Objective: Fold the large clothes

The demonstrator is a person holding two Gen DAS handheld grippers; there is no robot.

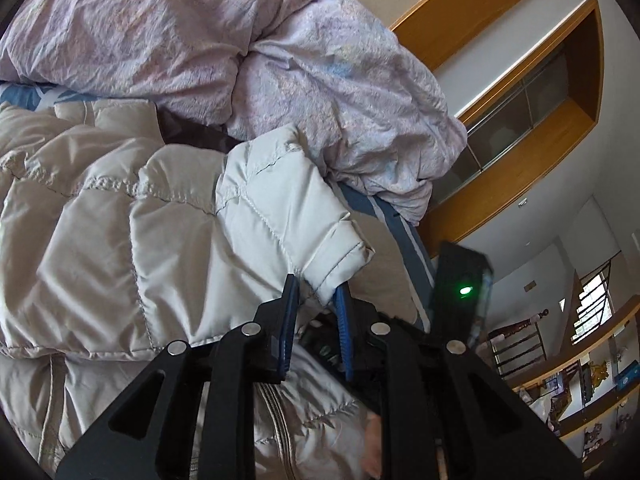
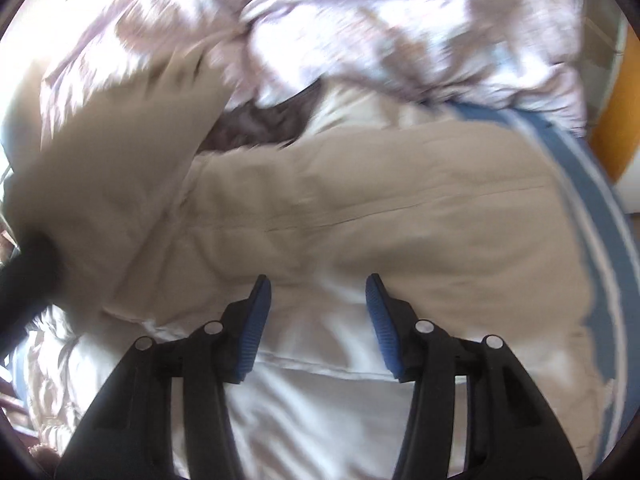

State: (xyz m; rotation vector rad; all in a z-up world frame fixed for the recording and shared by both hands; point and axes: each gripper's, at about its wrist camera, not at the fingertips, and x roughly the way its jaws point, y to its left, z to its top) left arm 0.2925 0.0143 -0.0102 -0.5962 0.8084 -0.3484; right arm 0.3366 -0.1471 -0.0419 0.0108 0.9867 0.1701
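A beige quilted puffer jacket [image 1: 120, 220] lies spread on the bed. In the left wrist view my left gripper [image 1: 316, 282] is shut on the cuff of one sleeve [image 1: 320, 232], which sticks out past the blue pads. The blurred right wrist view shows the jacket's body [image 2: 400, 208] below my right gripper [image 2: 318, 280]. Its jaws stand open with nothing between them, just above the pale fabric. At the left of that view the lifted sleeve [image 2: 120, 140] runs down to a black handle [image 2: 24, 280]. A dark fur trim [image 2: 256, 124] shows at the collar.
A crumpled lilac duvet [image 1: 240, 40] is piled behind the jacket. A blue striped sheet [image 1: 404, 232] covers the bed's edge. A wood-framed window [image 1: 520, 160] and shelves [image 1: 580, 392] stand to the right. A black device with a green light [image 1: 460, 280] is close by.
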